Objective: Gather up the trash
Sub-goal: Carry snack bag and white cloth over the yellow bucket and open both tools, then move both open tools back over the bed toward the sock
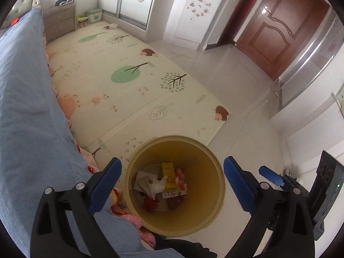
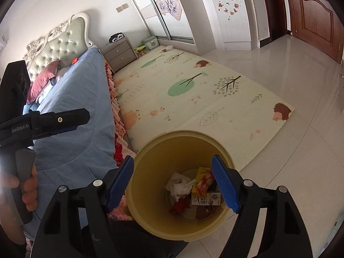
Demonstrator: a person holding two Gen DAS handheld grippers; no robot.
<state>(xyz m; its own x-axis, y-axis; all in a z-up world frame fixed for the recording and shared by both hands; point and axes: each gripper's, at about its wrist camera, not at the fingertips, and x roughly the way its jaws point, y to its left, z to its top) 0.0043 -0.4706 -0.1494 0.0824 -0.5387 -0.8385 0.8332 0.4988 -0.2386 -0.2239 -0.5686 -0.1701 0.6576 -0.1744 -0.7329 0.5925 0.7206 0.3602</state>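
A yellow round bin (image 1: 200, 150) stands on the tiled floor by the foot of the bed; it also shows in the right wrist view (image 2: 150, 157). Inside lie crumpled white tissue (image 1: 153, 183), a yellow box (image 1: 168, 177), red wrappers (image 1: 150, 203) and a small carton (image 2: 205, 200). My left gripper (image 1: 172, 185) is open and empty, held above the bin's mouth. My right gripper (image 2: 172, 185) is open and empty, also above the bin; its blue finger (image 1: 272, 177) shows at the right of the left wrist view.
A bed with a blue cover (image 2: 71, 107) runs along the left. A patterned play mat (image 2: 193, 94) lies on the floor beyond the bin. A grey nightstand (image 2: 120, 53), a white wardrobe (image 2: 228, 13) and a brown door (image 1: 279, 32) stand at the far side.
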